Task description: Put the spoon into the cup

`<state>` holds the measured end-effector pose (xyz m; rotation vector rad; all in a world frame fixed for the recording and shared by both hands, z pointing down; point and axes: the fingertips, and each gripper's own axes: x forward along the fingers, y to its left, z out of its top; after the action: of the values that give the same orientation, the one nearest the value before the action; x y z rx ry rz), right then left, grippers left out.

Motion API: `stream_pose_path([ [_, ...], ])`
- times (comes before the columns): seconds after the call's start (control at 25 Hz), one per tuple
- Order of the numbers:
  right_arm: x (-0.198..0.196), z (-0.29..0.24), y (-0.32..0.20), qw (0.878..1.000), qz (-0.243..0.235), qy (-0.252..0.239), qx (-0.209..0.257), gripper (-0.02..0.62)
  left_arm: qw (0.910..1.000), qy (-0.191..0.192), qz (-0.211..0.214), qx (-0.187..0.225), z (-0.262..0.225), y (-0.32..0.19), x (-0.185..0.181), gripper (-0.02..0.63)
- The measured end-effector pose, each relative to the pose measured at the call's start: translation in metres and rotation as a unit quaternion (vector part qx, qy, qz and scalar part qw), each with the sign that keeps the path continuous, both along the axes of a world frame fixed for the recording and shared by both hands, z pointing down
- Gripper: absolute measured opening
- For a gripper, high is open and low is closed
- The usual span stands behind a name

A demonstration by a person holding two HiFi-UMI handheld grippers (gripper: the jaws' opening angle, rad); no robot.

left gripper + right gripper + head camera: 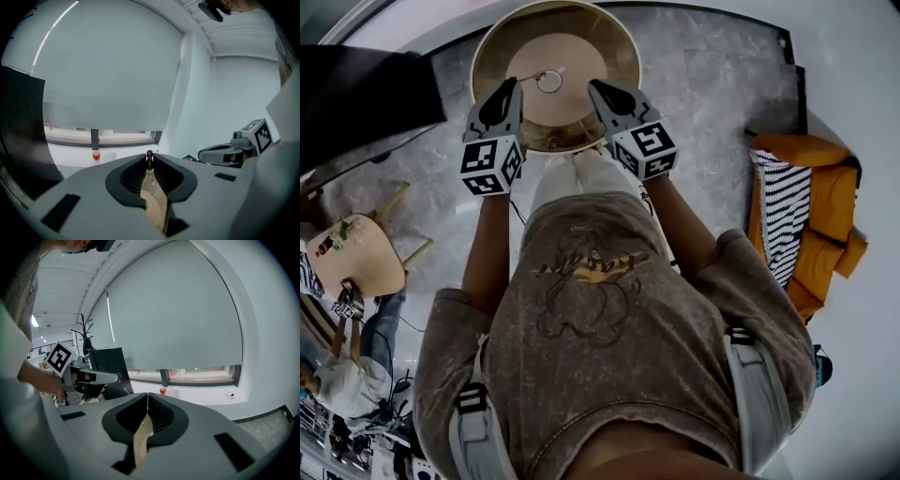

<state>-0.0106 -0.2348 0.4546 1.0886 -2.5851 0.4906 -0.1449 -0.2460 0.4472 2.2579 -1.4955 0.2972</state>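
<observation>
Your grey-brown T-shirt fills the bottom of the head view; the print on its chest is too blurred to read. Beyond it you hold both grippers out over the round golden table.

Your left gripper has its 2 fingers closed on the spoon. In the left gripper view a thin stem with a small dark rounded end is pinched right at the fingertips and pokes just past them. Your right gripper has its 2 fingers pressed together, tip to tip.

The cup stands on the table. From above it shows between the 2 pairs of fingertips, a little nearer the left pair. A thin pale line runs from the left fingertips across the cup's mouth; whether it touches the cup cannot be told.

Each gripper's marker cube carries black-and-white square patterns.
</observation>
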Motion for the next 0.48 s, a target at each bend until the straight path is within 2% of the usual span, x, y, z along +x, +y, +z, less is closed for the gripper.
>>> stream_pose_path([
  [0.48,-0.005,0.035,-0.022,1.000,-0.015,0.000,-0.020,0.020,0.9996,-0.001,-0.006,-0.028,0.050,-0.018,0.001,0.058],
])
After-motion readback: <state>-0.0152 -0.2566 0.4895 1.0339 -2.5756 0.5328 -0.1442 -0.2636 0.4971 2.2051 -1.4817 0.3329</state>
